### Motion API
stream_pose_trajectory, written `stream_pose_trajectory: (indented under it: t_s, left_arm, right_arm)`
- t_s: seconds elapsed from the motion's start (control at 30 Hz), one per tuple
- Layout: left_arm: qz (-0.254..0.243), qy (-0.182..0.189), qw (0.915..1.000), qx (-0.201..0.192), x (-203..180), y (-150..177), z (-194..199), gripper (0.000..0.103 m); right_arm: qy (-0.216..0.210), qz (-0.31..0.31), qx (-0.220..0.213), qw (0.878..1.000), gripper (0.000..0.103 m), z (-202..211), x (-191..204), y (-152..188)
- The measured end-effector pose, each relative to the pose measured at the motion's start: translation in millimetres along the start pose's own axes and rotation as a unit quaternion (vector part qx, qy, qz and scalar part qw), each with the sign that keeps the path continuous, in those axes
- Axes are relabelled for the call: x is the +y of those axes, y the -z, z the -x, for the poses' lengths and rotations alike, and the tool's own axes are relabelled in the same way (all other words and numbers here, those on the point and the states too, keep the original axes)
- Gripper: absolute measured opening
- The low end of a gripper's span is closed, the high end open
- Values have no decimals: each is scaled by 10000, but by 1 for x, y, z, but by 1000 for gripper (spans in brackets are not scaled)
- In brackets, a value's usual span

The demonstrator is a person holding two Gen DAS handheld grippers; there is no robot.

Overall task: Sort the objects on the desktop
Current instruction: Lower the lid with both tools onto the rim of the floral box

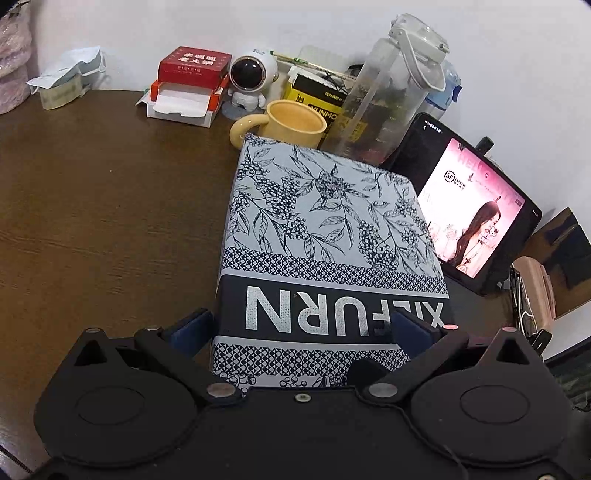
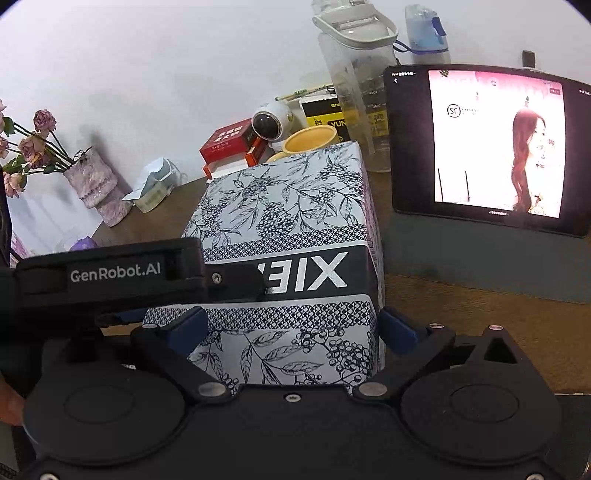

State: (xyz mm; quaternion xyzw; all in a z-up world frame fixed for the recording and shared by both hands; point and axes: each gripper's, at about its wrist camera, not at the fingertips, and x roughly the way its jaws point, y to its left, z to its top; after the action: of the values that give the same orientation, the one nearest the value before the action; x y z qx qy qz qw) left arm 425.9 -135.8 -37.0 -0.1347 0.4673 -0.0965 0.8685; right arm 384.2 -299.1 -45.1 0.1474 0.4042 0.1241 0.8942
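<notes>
The box (image 1: pixel 325 236), a rectangular carton printed with dark leaf-and-berry line work, a scale-pattern band and a black stripe with silver letters, stands on the counter (image 1: pixel 103 206) directly ahead of both tools and between their fingers. The left tool (image 1: pixel 312 326) has its blue-padded fingers (image 1: pixel 192 326) spread wide, one on each side of the box's near end; whether the pads press the cardboard I cannot tell. The right tool (image 2: pixel 295 326) sits the same way at another face of the box, blue pads (image 2: pixel 397 326) flanking it, grip likewise unclear. In the right wrist view the left tool's black body, with a white logo, crosses the box from the left.

Beyond the box from the left tool stand a glossy yellow mug (image 1: pixel 286 123), a tall clear plastic bottle (image 1: pixel 388 96) with a white carry handle, a yellow-and-black carton (image 1: pixel 317 94), a small white astronaut figure (image 1: pixel 251 79) and a red box (image 1: pixel 194 64). To the right a tablet (image 1: pixel 476 206) leans upright, its screen lit pink. Far left of the right tool, a textured pinkish vase (image 2: pixel 98 188) holds dried roses, near a crumpled face mask (image 2: pixel 155 182).

The counter is dark brown wood grain, set against a plain white wall (image 1: pixel 184 26).
</notes>
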Motion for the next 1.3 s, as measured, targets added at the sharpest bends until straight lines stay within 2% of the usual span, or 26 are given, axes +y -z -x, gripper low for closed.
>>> stream_pose_trajectory:
  t_s: [0.4,0.57,0.73,0.9,1.03,1.13,1.3]
  left_arm:
    - [38,-19,9998,212,4,-5,-17,102]
    - [81,59,9996,246,7,-13,-20,102]
    - [-111,-163,9996,205,4,-28,-25,102]
    - [-296,-287,9986,343,2,-37,-36,103]
    - [-353,-384,9973,522,2,-37,-47,103]
    - [-510,-378,9967,515,2,-35,-49,103]
    - [-501,-394,9967,499,1,-34,-49,103]
  right_arm:
    - [30,-201,149,9997,96,-14,-11,-3]
    - [-65,-313,183,9993,91,-17,-19,-12]
    - [17,-214,288,9994,86,-23,-21,-27]
    - [79,-95,521,9986,83,-32,-23,-38]
    - [209,-5,704,9973,83,-42,-22,-39]
    - [198,-1,750,9970,83,-44,-24,-37]
    - [145,-52,720,9973,83,-45,-27,-35]
